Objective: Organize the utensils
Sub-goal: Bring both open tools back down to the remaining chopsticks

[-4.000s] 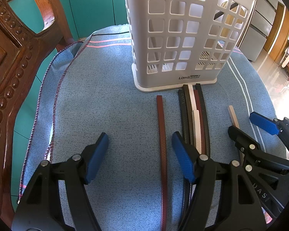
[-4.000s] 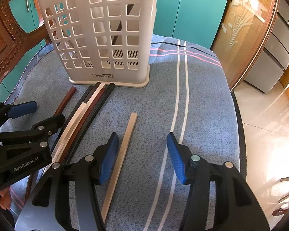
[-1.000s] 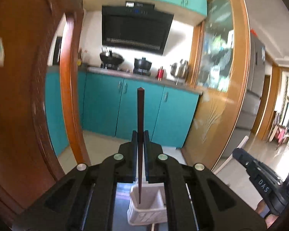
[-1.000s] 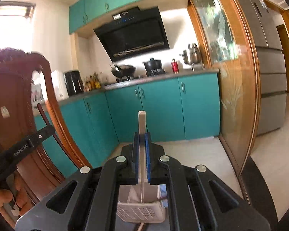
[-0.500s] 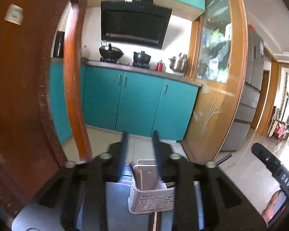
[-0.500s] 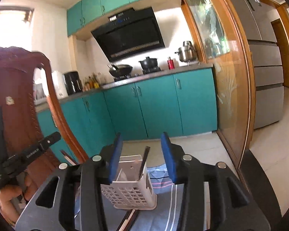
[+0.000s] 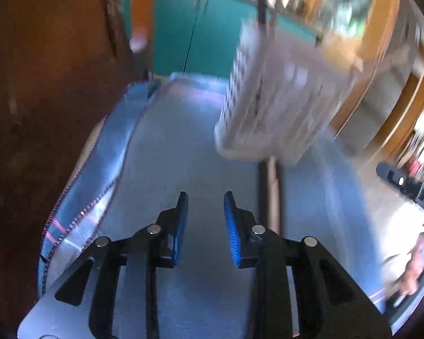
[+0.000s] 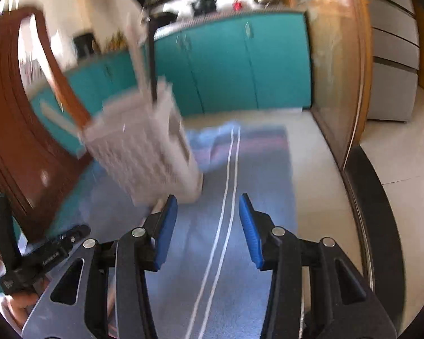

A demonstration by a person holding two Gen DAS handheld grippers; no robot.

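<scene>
Both views are blurred by motion. The white slotted basket (image 7: 279, 113) (image 8: 138, 152) stands on the blue cloth (image 7: 183, 141) (image 8: 257, 169), with a dark stick (image 8: 151, 65) and a pale stick (image 8: 135, 56) standing upright in it. Several more sticks (image 7: 270, 192) lie on the cloth in front of the basket. They are just right of my left gripper (image 7: 205, 220), whose jaws are closing with nothing between them. My right gripper (image 8: 207, 226) hangs over the white stripes, its jaws opening and empty. Each gripper also shows in the other's view: the right gripper (image 7: 410, 189) and the left gripper (image 8: 42, 257).
A carved wooden chair back (image 7: 42, 84) (image 8: 19, 141) rises along the left of the cloth. Teal cabinets (image 8: 226, 62) stand behind. The table's dark edge (image 8: 364, 197) curves down the right side. A hand (image 7: 410, 276) holds the right gripper.
Each gripper was shut on a stick held upright above the basket. Both let go, opened, and dropped and tilted down toward the cloth. The sticks now stand in the basket.
</scene>
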